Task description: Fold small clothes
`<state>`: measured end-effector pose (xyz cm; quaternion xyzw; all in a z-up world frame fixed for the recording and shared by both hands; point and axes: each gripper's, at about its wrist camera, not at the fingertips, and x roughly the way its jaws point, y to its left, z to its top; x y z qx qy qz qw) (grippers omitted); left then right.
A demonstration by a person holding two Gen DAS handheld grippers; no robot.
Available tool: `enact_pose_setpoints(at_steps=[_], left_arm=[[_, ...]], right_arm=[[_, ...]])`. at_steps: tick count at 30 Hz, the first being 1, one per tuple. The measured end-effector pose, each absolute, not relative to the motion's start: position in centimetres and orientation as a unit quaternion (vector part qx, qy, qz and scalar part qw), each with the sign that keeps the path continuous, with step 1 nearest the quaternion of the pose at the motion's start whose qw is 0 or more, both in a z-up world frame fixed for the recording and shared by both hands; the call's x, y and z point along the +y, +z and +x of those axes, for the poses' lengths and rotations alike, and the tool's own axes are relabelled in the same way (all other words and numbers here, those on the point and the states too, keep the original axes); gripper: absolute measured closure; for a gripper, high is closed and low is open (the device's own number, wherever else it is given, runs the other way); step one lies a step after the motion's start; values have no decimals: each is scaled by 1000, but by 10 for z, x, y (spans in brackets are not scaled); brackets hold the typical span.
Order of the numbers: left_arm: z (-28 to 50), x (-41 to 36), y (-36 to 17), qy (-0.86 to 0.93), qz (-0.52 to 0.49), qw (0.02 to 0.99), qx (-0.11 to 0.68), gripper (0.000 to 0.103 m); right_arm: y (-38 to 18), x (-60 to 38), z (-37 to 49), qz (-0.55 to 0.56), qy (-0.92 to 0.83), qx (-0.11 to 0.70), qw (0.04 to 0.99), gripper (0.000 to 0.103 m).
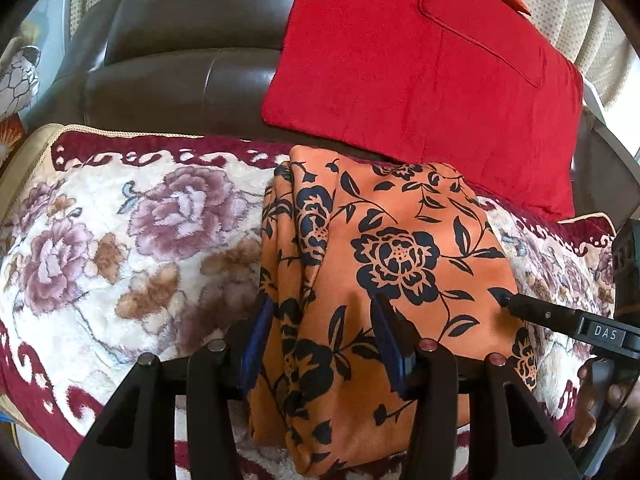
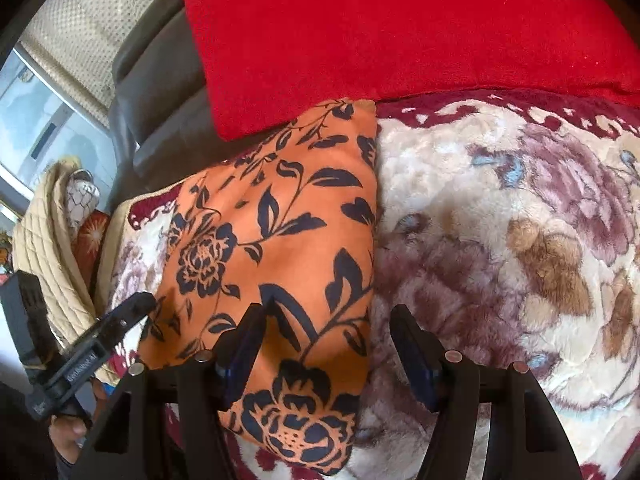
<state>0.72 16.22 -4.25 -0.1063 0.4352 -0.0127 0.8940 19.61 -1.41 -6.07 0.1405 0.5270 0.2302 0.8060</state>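
Note:
An orange garment with a black flower print (image 1: 384,264) lies folded into a narrow stack on a plush floral blanket (image 1: 120,240). My left gripper (image 1: 324,312) is open, its fingers set over the near left part of the garment. My right gripper (image 2: 332,324) is open, straddling the garment's (image 2: 272,240) right edge, left finger on cloth, right finger over the blanket (image 2: 500,240). The right gripper's finger (image 1: 536,312) shows at the garment's right edge in the left wrist view. The left gripper's finger (image 2: 128,312) shows at its left edge in the right wrist view.
A red cushion (image 1: 424,72) leans on the dark leather sofa back (image 1: 192,60) just behind the garment, touching its far edge; it also shows in the right wrist view (image 2: 400,32). A beige quilted item (image 2: 44,240) sits at the sofa's left end. Curtains hang behind.

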Motion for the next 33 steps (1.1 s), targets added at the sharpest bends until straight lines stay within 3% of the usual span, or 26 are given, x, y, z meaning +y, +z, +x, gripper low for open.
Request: enact_pose_setpoints(at_steps=[33], left_arm=[[36, 163, -49, -2, -108, 896, 431, 51]], right_arm=[[-76, -7, 227, 162, 238, 536, 794, 35]])
